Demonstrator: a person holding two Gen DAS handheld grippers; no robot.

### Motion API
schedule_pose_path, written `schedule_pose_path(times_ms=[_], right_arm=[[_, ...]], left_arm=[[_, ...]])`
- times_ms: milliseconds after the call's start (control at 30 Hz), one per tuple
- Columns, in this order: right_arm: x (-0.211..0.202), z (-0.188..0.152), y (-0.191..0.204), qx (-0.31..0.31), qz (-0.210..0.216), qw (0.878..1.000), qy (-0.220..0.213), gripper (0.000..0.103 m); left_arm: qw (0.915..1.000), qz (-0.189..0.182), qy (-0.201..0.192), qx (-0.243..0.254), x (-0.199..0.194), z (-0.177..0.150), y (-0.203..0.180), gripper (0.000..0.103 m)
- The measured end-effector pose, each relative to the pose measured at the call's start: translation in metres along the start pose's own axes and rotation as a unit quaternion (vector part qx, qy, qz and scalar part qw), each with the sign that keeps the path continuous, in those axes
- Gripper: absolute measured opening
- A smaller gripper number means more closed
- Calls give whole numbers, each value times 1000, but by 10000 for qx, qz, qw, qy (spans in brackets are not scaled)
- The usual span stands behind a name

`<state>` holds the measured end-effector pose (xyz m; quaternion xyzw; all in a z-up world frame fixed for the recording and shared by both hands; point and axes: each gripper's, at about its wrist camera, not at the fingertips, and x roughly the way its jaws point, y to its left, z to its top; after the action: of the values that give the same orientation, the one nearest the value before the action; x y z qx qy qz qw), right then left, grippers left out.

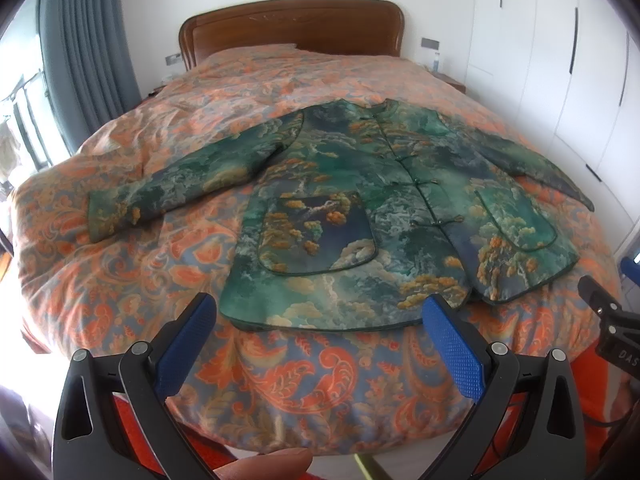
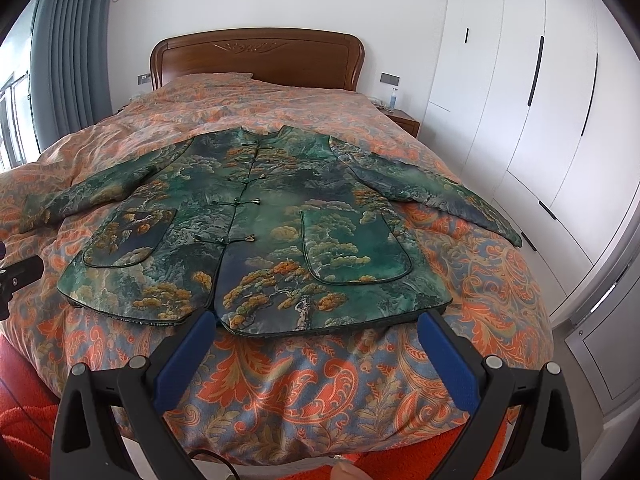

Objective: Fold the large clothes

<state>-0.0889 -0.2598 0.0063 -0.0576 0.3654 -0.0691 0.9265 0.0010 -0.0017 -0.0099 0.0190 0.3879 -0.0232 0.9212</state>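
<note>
**Observer:** Where's the garment, and why is it laid like that?

**Operator:** The jacket (image 1: 360, 200) lies front-up on the bed (image 1: 280, 380), toward the near end, collar pointing at the far headboard (image 1: 292, 24), hem closest to me. Both sleeves are spread out to left and right and the front is fastened, so I judge it's been flattened ready for a first fold. Nothing is folded yet.

**Observer:** And your tools?

**Operator:** I've got the left gripper (image 1: 320, 316) with its fingers wide apart, hovering just short of the hem's left half and holding nothing. The right gripper (image 2: 316, 330) is the same: fingers wide, empty, lined up with the hem's right half. Neither touches the cloth.

**Observer:** Why start at the hem?

**Operator:** My guess is it's simply the closest edge. The left sleeve (image 1: 168, 184) reaches far to the left and the right sleeve (image 2: 440, 196) trails toward the bed's right edge, so they probably need bringing in first.

**Observer:** Any risk?

**Operator:** The fabric looks thick and padded; pinching both layers without catching the quilt beneath may be tricky.
</note>
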Motion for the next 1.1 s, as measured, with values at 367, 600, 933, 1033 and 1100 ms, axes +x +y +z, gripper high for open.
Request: schedule_pose_path(times_ms=[367,600,933,1033,1100], right_arm=[[1,2,4,-44,31,10000,-11,103],[0,1,3,-33,26,10000,-60,103],[2,-3,5,-47,62,10000,22,103],[2,-3,5,-34,51,10000,15,103],[3,-3,5,-38,51,10000,22,103]], left_arm=[[10000,-23,3,3,1,-1,-3,103],[10000,-21,-22,7,-1,0,-3,103],[10000,-72,66,-8,-1,1,-2,103],[9999,-74,68,-10,-1,1,-2,103],[9999,-76,74,-19,-1,1,-2,103]])
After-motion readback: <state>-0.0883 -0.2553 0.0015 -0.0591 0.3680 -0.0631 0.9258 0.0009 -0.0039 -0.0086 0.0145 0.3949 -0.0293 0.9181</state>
